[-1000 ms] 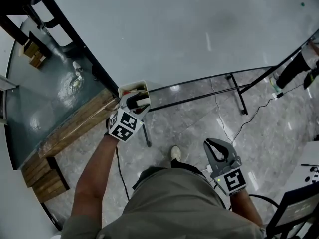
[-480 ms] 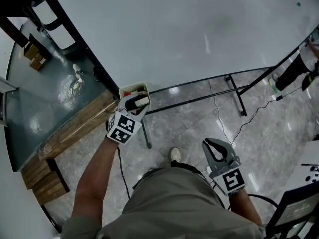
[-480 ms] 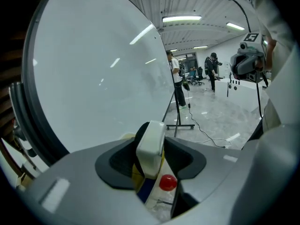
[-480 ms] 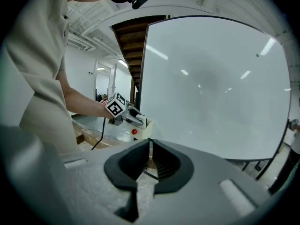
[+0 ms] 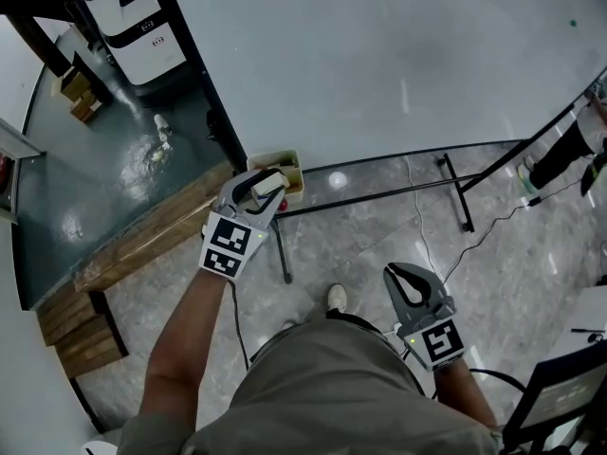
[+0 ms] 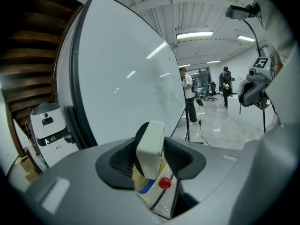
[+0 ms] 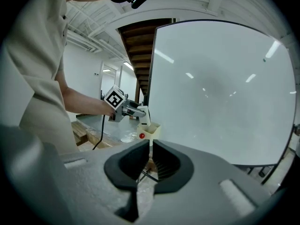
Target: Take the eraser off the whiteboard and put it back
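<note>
My left gripper (image 5: 265, 184) is shut on a white eraser (image 6: 150, 148), which stands upright between its pads. Just under it sits a cream holder box (image 6: 146, 194) with a red ball (image 6: 164, 183) on its side, fixed at the lower left corner of the whiteboard (image 5: 379, 55). From the right gripper view, the eraser (image 7: 144, 116) hangs just above the holder (image 7: 153, 131). My right gripper (image 5: 410, 279) stays low by my hip, away from the board, shut with nothing in it.
The whiteboard's black stand legs (image 5: 455, 192) and a cable (image 5: 422, 240) cross the grey floor. A wooden bench (image 5: 142, 240) and a white machine (image 5: 137, 22) are at left. People (image 6: 188, 95) stand far off in the hall.
My left gripper has closed on the eraser and lifted it up out of the holder box. The right gripper has barely moved.
</note>
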Available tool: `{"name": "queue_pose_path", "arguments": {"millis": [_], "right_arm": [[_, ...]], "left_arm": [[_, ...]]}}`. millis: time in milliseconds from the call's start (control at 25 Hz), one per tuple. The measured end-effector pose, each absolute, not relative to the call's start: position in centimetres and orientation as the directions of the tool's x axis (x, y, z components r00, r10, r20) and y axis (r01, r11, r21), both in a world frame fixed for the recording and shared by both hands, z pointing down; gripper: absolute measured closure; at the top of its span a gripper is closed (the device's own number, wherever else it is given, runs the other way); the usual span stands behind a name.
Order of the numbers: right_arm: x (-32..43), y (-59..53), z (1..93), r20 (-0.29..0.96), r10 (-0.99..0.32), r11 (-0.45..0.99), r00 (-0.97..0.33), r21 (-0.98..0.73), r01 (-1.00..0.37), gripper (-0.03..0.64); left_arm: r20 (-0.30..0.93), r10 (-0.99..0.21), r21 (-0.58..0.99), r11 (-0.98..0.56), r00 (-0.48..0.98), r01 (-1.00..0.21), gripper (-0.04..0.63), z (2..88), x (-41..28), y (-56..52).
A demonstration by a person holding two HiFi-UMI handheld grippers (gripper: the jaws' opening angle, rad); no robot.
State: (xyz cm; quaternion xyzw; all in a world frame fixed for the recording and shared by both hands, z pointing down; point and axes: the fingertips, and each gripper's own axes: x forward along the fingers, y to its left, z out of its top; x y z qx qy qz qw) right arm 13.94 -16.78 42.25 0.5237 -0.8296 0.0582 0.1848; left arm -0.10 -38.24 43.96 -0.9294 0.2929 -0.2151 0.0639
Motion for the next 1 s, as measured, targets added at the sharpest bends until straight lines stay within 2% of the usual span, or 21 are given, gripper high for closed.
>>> {"name": "queue_pose_path", "arguments": {"millis": [640,1000], "right_arm": [[6.6,-14.6,40.6,0.344,-0.815,0.537,-0.467,0.144,-0.831,0.603],[1.4,-12.8,40.8,0.356,-0.786,0.577,-0.505,0.129,-0.807,0.603]], "left_arm": [[0.136,-0.651,-0.206,-0.756,0.747,-0.621,0.407,31.8,-9.9,-25.9],[0.132,-0.671,-0.171,-0.741,0.730,-0.650,0.408,29.2,-15.5,-17.9]]}}
